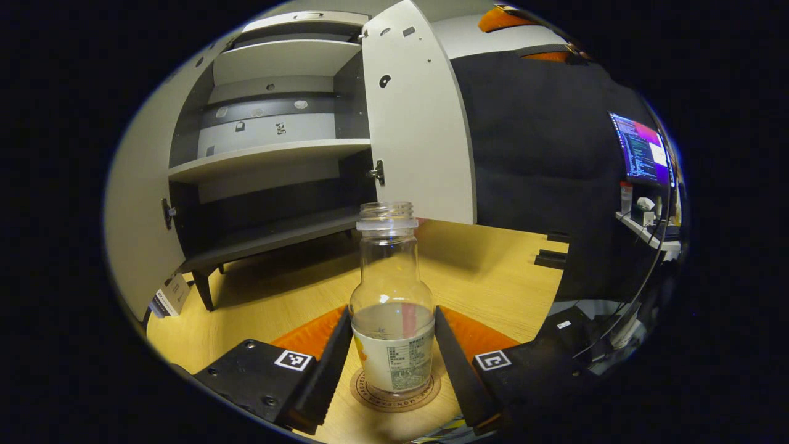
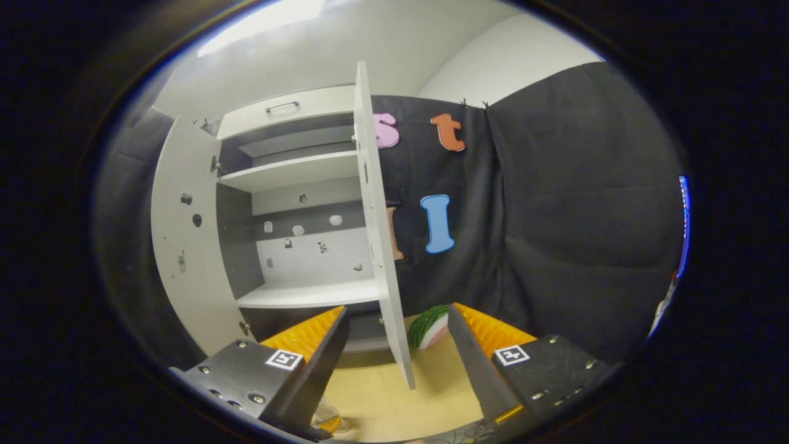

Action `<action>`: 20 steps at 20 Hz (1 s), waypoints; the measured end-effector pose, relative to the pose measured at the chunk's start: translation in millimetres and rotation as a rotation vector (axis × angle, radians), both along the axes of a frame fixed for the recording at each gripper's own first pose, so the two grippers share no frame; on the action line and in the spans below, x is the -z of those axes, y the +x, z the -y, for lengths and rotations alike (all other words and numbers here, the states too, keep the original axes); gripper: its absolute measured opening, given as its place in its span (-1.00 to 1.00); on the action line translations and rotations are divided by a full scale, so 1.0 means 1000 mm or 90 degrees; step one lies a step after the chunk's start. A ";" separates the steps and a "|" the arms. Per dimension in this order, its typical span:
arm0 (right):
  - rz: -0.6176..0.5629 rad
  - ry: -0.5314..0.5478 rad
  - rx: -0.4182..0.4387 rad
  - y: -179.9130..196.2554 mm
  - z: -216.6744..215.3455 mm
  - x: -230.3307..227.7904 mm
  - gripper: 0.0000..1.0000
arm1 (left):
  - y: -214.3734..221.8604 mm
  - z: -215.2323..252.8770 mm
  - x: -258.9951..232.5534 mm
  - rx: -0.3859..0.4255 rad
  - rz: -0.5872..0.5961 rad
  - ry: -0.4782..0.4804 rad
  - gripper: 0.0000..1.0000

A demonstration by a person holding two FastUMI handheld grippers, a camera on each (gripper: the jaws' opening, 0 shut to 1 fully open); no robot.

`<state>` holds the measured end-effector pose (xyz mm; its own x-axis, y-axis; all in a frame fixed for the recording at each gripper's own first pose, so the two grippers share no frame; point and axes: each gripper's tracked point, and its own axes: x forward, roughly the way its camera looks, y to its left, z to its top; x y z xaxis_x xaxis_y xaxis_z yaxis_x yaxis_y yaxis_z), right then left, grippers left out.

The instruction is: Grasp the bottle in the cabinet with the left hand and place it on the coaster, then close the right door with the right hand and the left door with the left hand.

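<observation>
Bottle (image 1: 392,308): upright on coaster (image 1: 394,393), near surface (image 1: 493,271) front edge. Left gripper (image 1: 392,351): jaws flank bottle; contact unclear. Right gripper (image 2: 397,345): jaws open, empty. Cabinet (image 1: 277,154): both doors open.

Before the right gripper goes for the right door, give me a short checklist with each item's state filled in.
1. Bottle upright on coaster: ok.
2. Left gripper released from bottle: cannot tell; fingers sit close on both sides.
3. Right gripper open and empty: ok.
4. Right door open, its edge between the right gripper's fingers: ok.
5. Left door open: ok.
</observation>
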<state>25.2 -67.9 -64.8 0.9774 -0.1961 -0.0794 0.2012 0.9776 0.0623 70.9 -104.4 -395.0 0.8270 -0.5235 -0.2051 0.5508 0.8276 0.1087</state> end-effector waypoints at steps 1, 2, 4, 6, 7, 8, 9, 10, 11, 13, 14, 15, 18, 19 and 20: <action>-0.008 0.000 -0.002 0.002 -0.003 0.005 0.94 | 0.000 -0.002 0.000 0.003 0.001 0.003 0.63; -0.014 -0.004 -0.002 0.004 -0.003 0.009 0.94 | 0.000 -0.003 0.001 0.005 -0.002 0.004 0.63; -0.024 -0.017 -0.004 0.006 -0.002 0.014 0.94 | -0.003 -0.003 -0.002 0.012 -0.009 -0.001 0.66; -0.029 -0.027 -0.004 0.005 0.000 0.015 0.94 | -0.004 -0.006 0.001 0.010 -0.017 0.013 0.69; -0.031 -0.025 -0.006 0.004 0.000 0.014 0.94 | -0.005 -0.008 0.002 0.009 -0.023 0.021 0.77; -0.031 -0.020 -0.009 0.003 0.001 0.016 0.94 | -0.006 -0.009 0.002 0.010 -0.030 0.021 0.79; -0.032 -0.016 -0.012 0.001 0.001 0.015 0.94 | -0.008 -0.012 0.000 0.005 -0.036 0.020 0.81; -0.033 -0.012 -0.013 0.000 0.003 0.015 0.95 | -0.008 -0.013 -0.005 0.003 -0.036 0.015 0.82; -0.035 -0.008 -0.011 -0.002 0.007 0.015 0.95 | -0.008 -0.016 -0.011 -0.002 -0.037 0.012 0.87; -0.035 0.012 0.001 -0.008 0.019 0.013 0.94 | -0.010 -0.020 -0.024 -0.016 -0.042 0.007 0.87; -0.033 0.028 0.002 -0.012 0.023 0.011 0.87 | -0.010 -0.022 -0.035 -0.022 -0.041 -0.001 0.87; -0.026 0.044 0.004 -0.015 0.028 0.007 0.87 | -0.010 -0.024 -0.047 -0.030 -0.038 -0.009 0.89; 0.001 0.073 0.017 -0.018 0.051 -0.010 0.94 | -0.008 -0.030 -0.093 -0.054 -0.021 -0.044 0.92; 0.005 0.075 0.020 -0.017 0.060 -0.016 0.94 | -0.007 -0.035 -0.112 -0.068 -0.009 -0.056 0.93; 0.012 0.068 0.030 -0.017 0.072 -0.021 0.94 | -0.004 -0.040 -0.133 -0.084 0.009 -0.071 0.93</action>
